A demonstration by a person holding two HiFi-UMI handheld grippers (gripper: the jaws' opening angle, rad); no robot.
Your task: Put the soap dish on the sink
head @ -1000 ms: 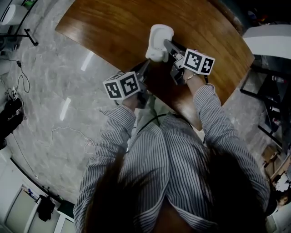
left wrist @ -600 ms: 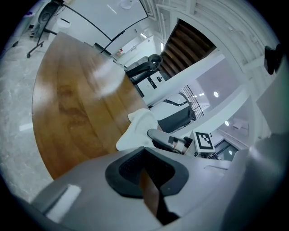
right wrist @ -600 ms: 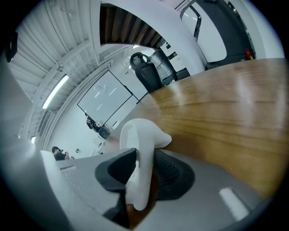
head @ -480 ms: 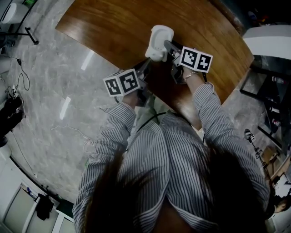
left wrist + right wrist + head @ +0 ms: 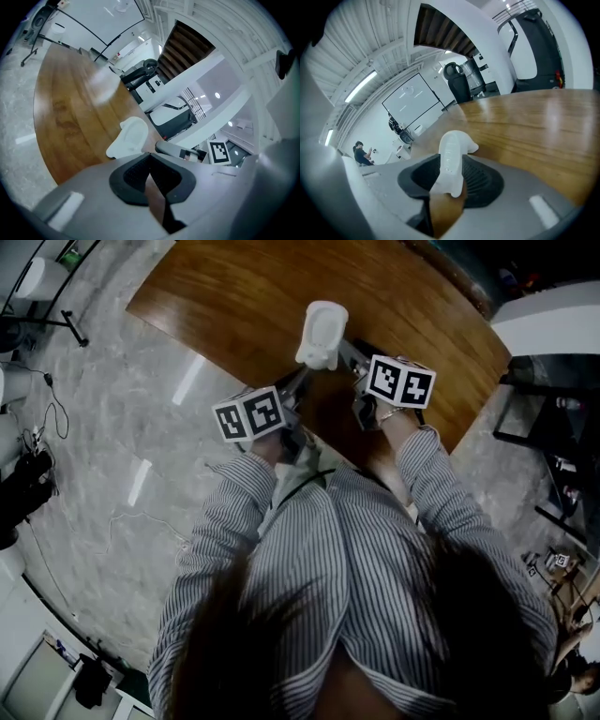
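Since a second ago the right gripper point(image 5: 345, 351) has eased back slightly, and its jaws are opening around the white soap dish point(image 5: 321, 332), upper centre on the wooden table point(image 5: 216, 296). The left gripper point(image 5: 150, 158) is pressed together, empty. A dragging pad could tip the dish off the nearby edge.

**Head view:** the table point(image 5: 234, 296) runs off the top edge, and part of its near edge lies hidden beneath the person's right sleeve point(image 5: 422, 474).

**Left gripper view:** the soap dish point(image 5: 129, 136), seen against the table, has its near end hidden behind the left gripper point(image 5: 150, 159).
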